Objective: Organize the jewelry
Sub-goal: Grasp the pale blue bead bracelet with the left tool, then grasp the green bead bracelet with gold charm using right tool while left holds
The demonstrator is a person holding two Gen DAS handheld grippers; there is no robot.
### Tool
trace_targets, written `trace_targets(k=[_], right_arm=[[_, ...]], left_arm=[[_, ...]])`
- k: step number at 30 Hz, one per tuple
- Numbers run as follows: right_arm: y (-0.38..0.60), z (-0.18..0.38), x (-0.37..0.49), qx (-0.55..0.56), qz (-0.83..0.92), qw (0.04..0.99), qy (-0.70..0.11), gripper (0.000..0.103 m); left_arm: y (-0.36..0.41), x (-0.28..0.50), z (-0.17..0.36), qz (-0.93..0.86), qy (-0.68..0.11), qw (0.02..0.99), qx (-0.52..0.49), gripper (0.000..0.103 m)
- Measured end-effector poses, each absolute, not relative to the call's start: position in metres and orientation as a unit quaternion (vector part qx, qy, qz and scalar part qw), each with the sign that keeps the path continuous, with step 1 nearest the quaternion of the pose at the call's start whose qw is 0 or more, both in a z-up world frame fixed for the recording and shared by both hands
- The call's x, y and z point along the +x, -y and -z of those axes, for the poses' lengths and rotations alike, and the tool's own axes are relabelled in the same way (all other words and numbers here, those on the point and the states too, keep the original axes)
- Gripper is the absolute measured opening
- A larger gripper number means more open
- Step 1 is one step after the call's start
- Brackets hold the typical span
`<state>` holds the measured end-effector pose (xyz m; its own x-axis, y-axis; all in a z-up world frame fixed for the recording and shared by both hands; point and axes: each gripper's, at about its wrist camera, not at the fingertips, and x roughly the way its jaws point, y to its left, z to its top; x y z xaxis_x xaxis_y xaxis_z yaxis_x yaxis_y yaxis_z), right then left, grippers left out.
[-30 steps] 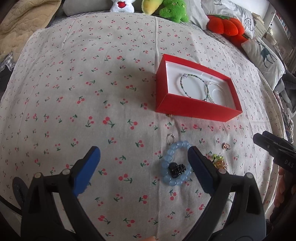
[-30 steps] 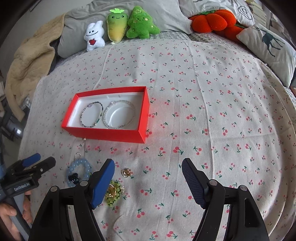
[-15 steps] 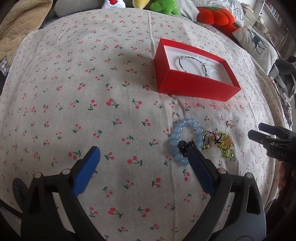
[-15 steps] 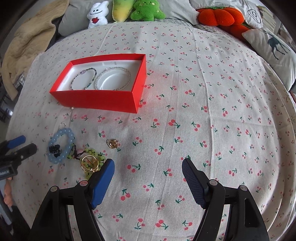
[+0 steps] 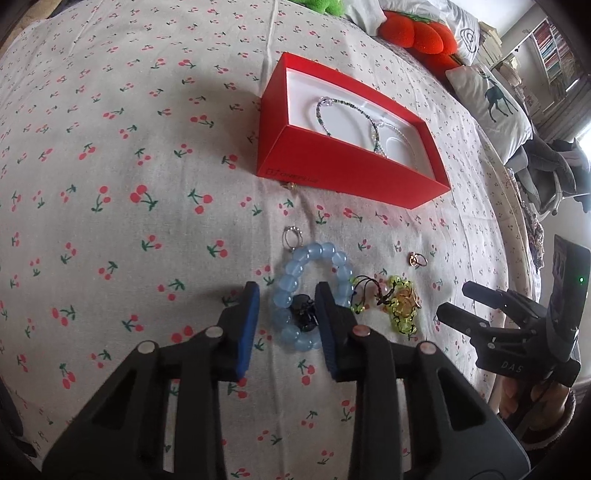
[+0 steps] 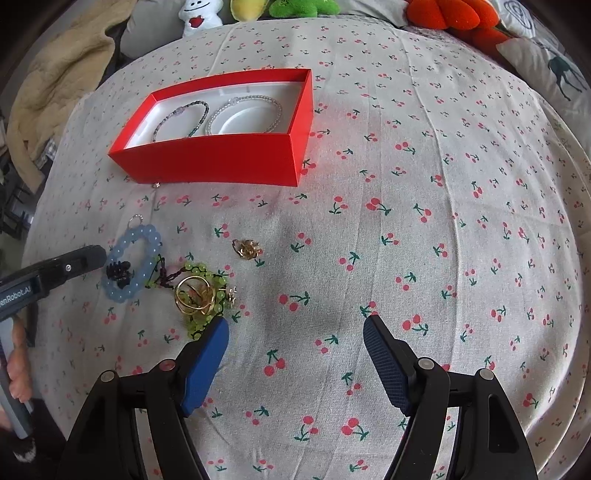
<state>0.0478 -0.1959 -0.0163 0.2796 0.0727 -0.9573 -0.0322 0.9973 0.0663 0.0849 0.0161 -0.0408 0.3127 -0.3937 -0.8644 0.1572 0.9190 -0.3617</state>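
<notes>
A blue bead bracelet (image 5: 295, 264) with a black clasp lies on the cherry-print bedsheet; it also shows in the right wrist view (image 6: 147, 240). My left gripper (image 5: 286, 314) is low over it, its fingers straddling the near side of the bracelet, narrowed but apart. A green bead bracelet with gold rings (image 5: 402, 302) lies just to its right, also in the right wrist view (image 6: 201, 288). A red box (image 5: 351, 177) holds two thin bracelets. My right gripper (image 6: 295, 343) is open and empty above the sheet.
A small silver ring (image 5: 291, 236) lies beyond the blue bracelet. A gold ring (image 5: 417, 259) lies to the right, also in the right wrist view (image 6: 246, 248). Plush toys (image 6: 258, 7) and pillows (image 6: 554, 66) line the far edge. A beige blanket (image 6: 55, 81) lies at far left.
My left gripper has moved forward and down onto the blue bracelet, and its jaws have narrowed around it. My right gripper has moved slightly nearer to the green bracelet.
</notes>
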Motion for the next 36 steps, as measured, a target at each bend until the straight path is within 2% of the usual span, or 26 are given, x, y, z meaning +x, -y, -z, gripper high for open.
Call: trace_targets(k=[7, 12, 21, 23, 25, 27, 36], right_arm=[[0.199, 0.015, 0.050, 0.029, -0.033, 0.799, -0.600, 0.077], [0.201, 0.014, 0.053, 0.034, -0.033, 0.798, -0.601, 0.077], [0.189, 0.018, 0.057, 0.073, -0.056, 0.784, -0.614, 0.075], [0.185, 0.021, 0.059, 0.092, -0.064, 0.775, -0.621, 0.065], [0.181, 0.025, 0.061, 0.101, -0.068, 0.767, -0.630, 0.044], [0.176, 0.028, 0.063, 0.106, -0.068, 0.762, -0.635, 0.036], [0.154, 0.044, 0.068, 0.117, -0.071, 0.756, -0.640, 0.016]], left_arm=[[-0.002, 0.095, 0.049, 0.152, -0.565, 0.807, -0.079, 0.031], [0.004, 0.096, 0.049, 0.132, -0.559, 0.818, -0.041, 0.013], [-0.008, 0.084, 0.029, 0.138, -0.538, 0.830, -0.043, 0.013], [-0.012, 0.081, 0.025, 0.142, -0.535, 0.831, -0.048, 0.013], [-0.017, 0.078, 0.022, 0.143, -0.533, 0.832, -0.052, 0.013], [-0.021, 0.076, 0.021, 0.144, -0.532, 0.833, -0.054, 0.013], [-0.030, 0.069, 0.024, 0.130, -0.537, 0.832, -0.054, 0.013]])
